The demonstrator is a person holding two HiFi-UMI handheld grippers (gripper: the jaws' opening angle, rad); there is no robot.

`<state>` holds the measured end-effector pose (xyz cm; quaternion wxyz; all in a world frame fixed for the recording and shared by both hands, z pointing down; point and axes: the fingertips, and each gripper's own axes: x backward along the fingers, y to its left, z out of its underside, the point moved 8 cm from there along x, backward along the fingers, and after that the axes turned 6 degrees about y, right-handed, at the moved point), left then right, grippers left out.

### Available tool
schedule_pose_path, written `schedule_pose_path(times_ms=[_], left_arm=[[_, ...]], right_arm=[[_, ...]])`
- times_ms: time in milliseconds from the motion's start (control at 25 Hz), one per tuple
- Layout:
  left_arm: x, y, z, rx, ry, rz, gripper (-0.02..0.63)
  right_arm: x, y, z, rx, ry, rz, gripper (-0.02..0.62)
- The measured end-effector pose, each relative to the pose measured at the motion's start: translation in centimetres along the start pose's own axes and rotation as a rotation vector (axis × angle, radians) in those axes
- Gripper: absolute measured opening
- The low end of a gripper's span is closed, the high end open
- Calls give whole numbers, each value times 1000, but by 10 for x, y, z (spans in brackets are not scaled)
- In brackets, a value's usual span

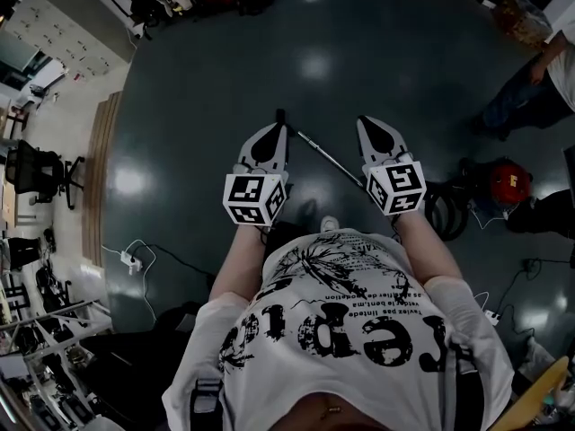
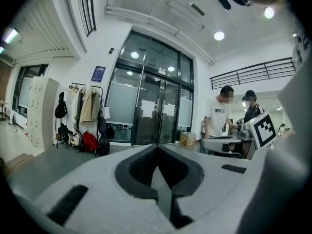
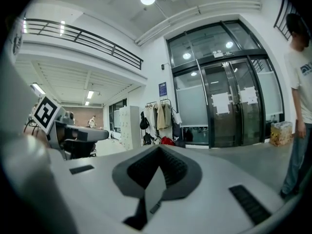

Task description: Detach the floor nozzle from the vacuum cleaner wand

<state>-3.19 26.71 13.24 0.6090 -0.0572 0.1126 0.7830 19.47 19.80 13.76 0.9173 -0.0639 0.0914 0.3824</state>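
Looking steeply down, the head view alone shows the wand (image 1: 331, 158). It lies on the dark floor (image 1: 359, 52) between the two tongs. Neither gripper view shows it: both look level across the room at glass doors (image 2: 156, 111) and a coat rack (image 2: 83, 108).

The wand's long axis runs diagonally, from just beside the left gripper's (image 1: 269, 137) tip down-right to pass under the right gripper (image 1: 373, 133), toward a coiled black hose (image 1: 443, 209) and a red vacuum body (image 1: 508, 180). It looks like a thin, pale, straight tube. At its far end is a small dark piece (image 1: 280, 115), too small to make out.

Both tongs are clenched with nothing between the jaws, and both are held above the floor, clear of the wand.
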Motion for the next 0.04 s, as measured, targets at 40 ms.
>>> schedule_pose_path(times_ms=[40], left_arm=[[-2, -2, 0, 2, -1, 1, 3]], right_arm=[[1, -3, 1, -1, -1, 3, 3]])
